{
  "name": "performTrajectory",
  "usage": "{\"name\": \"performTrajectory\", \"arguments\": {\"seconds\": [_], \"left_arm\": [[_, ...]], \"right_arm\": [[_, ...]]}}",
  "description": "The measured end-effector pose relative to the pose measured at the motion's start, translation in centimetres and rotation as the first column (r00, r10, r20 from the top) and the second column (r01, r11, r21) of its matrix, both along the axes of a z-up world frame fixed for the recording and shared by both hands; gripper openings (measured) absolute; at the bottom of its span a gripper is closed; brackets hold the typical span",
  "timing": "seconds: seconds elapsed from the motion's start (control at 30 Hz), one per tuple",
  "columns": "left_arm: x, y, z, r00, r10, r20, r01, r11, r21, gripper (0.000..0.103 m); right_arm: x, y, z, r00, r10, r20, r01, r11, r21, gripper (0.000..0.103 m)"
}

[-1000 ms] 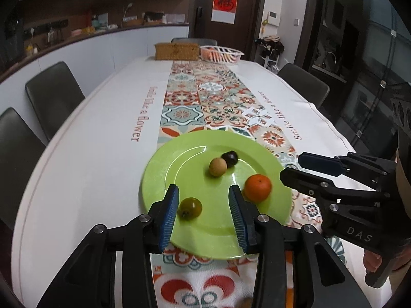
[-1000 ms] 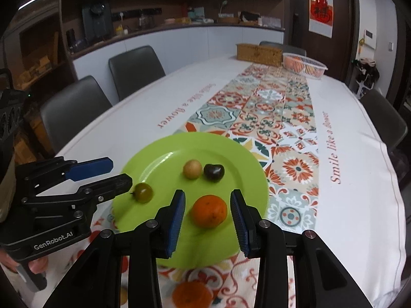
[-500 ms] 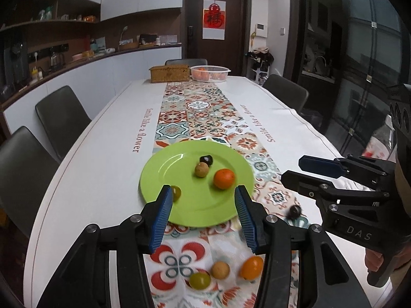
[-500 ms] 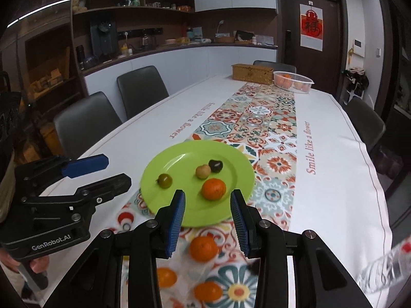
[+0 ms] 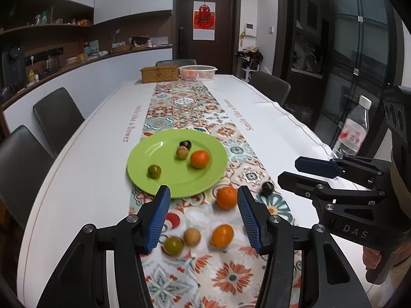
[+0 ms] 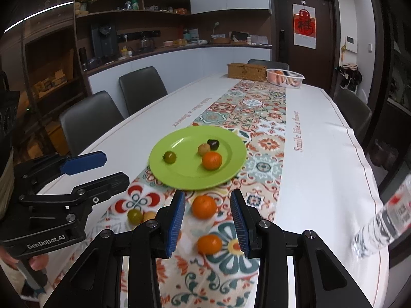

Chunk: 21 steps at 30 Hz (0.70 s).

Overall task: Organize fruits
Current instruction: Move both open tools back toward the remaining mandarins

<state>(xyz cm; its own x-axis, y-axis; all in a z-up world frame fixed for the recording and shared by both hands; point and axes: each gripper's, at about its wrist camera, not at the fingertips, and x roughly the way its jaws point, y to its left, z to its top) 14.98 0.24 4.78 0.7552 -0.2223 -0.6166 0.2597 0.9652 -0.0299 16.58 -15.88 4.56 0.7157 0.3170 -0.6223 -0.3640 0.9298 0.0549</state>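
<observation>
A green plate (image 5: 164,179) (image 6: 231,164) on the patterned runner holds an orange (image 5: 199,158) (image 6: 212,161), a green fruit (image 5: 154,171) (image 6: 170,157), a tan fruit (image 5: 182,152) and a dark fruit (image 5: 185,144). Loose fruits lie on the runner in front of it: an orange (image 5: 226,197) (image 6: 204,206), a second orange (image 5: 222,235) (image 6: 209,243), a tan fruit (image 5: 192,237), a green fruit (image 5: 173,246) (image 6: 135,216) and a dark fruit (image 5: 267,188). My left gripper (image 5: 203,218) and right gripper (image 6: 207,220) are both open and empty, held above the loose fruits.
A water bottle (image 5: 352,128) (image 6: 380,225) stands at the table's right edge. A wicker box (image 5: 159,74) and a white basket (image 5: 197,72) sit at the far end. Grey chairs (image 5: 57,118) line both sides of the white table (image 5: 84,179).
Both grippers have pulled back and up from the plate, leaving the green fruit and the orange on it. The loose fruits on the runner have come into view.
</observation>
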Motion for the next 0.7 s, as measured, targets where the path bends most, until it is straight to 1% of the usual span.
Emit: {"name": "performTrajectory", "arguments": {"seconds": [0.17,0.23,0.3,0.33,0.37,0.43,0.53,0.7], "left_arm": [[-1.2,-0.6,-0.9,1.000,-0.007,-0.011,0.007,1.000,0.001,0.053],[-1.8,-0.8,-1.1,1.000,-0.018,-0.001,0.018,1.000,0.005,0.058],[-2.3,-1.0,-1.6,0.999,-0.032,0.012,0.032,0.999,0.015,0.059],[-2.5,-1.1,-1.7,0.999,-0.037,0.015,0.036,0.999,0.019,0.059],[-2.6,-1.1,-1.9,0.999,-0.043,0.018,0.043,0.999,0.021,0.059],[-3.0,-1.2,-2.3,0.998,-0.055,0.026,0.054,0.998,0.023,0.059],[-3.2,-1.3,-2.9,0.996,-0.080,0.030,0.080,0.997,0.025,0.059],[-2.9,-1.6,-3.9,0.993,-0.117,0.027,0.117,0.993,0.032,0.059]], "right_arm": [[-1.1,-0.5,-0.7,1.000,-0.002,-0.017,0.002,1.000,-0.007,0.038],[-1.6,-0.6,-0.9,1.000,-0.001,-0.018,0.000,1.000,-0.017,0.038],[-2.0,-0.5,-1.1,1.000,-0.002,-0.014,0.002,1.000,-0.029,0.038],[-2.3,-0.5,-1.3,1.000,0.000,-0.010,-0.001,0.999,-0.037,0.039],[-2.5,-0.4,-1.4,1.000,0.002,-0.006,-0.002,0.999,-0.043,0.045],[-3.0,-0.4,-1.8,1.000,0.001,0.014,0.000,0.998,-0.062,0.052],[-3.5,-0.3,-2.4,1.000,0.009,0.024,-0.007,0.996,-0.085,0.052],[-3.5,-0.2,-3.5,1.000,0.030,0.004,-0.030,0.995,-0.091,0.052]]}}
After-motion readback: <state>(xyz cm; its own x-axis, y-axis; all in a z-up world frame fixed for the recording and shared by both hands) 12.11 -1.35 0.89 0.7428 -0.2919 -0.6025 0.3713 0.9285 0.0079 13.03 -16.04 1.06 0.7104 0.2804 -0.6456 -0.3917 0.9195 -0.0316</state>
